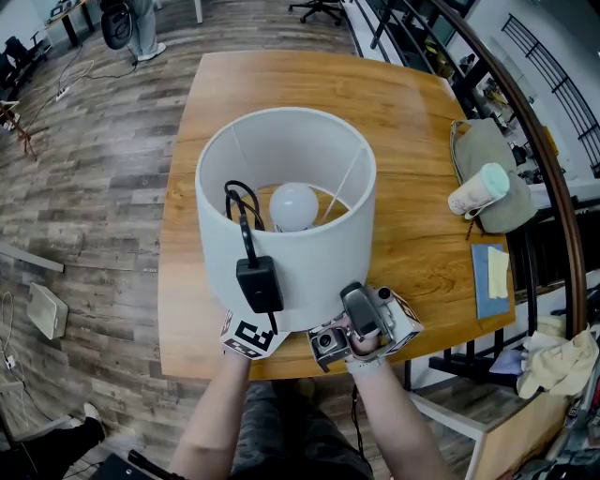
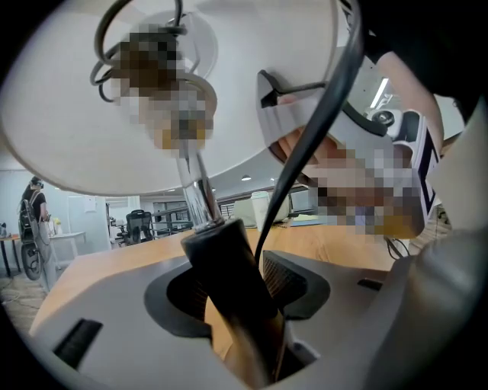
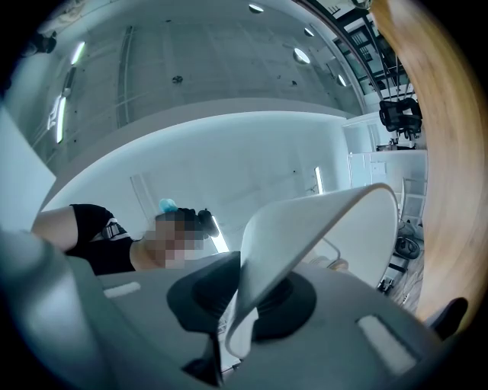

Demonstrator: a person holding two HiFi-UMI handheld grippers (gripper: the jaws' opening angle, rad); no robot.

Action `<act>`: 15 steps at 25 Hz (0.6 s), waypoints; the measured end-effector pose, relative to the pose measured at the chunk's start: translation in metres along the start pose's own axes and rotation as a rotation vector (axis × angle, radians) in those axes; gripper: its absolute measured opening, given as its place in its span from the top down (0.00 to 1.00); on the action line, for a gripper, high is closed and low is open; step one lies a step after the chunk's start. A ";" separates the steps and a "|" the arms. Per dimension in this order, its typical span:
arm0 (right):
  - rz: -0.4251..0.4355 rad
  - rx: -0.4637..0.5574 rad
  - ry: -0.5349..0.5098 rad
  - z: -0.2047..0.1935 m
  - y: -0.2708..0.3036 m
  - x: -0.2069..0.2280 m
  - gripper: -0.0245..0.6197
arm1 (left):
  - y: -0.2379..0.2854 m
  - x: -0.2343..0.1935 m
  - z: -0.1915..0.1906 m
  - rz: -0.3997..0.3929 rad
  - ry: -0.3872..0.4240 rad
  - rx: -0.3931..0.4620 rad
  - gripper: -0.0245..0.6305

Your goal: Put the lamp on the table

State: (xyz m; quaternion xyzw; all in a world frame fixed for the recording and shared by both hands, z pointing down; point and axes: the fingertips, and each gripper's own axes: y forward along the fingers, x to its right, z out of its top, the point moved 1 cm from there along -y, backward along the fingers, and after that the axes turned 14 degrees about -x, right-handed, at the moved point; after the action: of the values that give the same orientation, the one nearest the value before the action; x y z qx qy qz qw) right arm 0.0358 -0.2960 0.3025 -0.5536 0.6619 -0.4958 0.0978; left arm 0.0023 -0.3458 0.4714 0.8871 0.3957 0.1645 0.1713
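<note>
A lamp with a white drum shade [image 1: 281, 187] and a round bulb [image 1: 294, 204] stands over the near half of the wooden table [image 1: 412, 122]. Its black cord and plug [image 1: 260, 284] hang over the shade's near rim. The base is hidden. My left gripper [image 2: 240, 293] reaches under the shade, and only its marker cube [image 1: 249, 336] shows from above. The lamp's black stem [image 2: 229, 266] lies between its open jaws, with a gap on the left side. My right gripper [image 3: 240, 301] is shut on the shade's lower rim [image 3: 320, 228], which bends between the pads.
A grey bag with a white cup [image 1: 478, 190] on it lies at the table's right edge. A blue notebook [image 1: 489, 279] sits nearer to me. A curved railing [image 1: 548, 178] runs along the right. An office chair [image 1: 319, 9] stands beyond the table.
</note>
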 end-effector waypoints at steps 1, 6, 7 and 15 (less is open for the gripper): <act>0.001 -0.001 0.000 0.000 0.002 0.000 0.91 | -0.002 -0.001 0.000 0.008 -0.002 -0.001 0.67; -0.002 -0.003 0.004 -0.004 0.001 0.000 0.91 | -0.010 -0.003 -0.003 0.030 -0.012 -0.005 0.67; -0.006 -0.004 0.005 -0.006 -0.001 0.000 0.91 | -0.011 -0.003 -0.003 0.033 -0.013 -0.006 0.67; -0.003 0.000 0.002 -0.010 0.004 -0.004 0.91 | -0.017 0.003 -0.025 0.061 -0.043 0.017 0.66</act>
State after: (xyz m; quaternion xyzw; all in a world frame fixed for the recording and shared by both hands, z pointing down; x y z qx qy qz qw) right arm 0.0283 -0.2876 0.3031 -0.5540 0.6610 -0.4968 0.0963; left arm -0.0175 -0.3284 0.4867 0.9035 0.3662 0.1473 0.1670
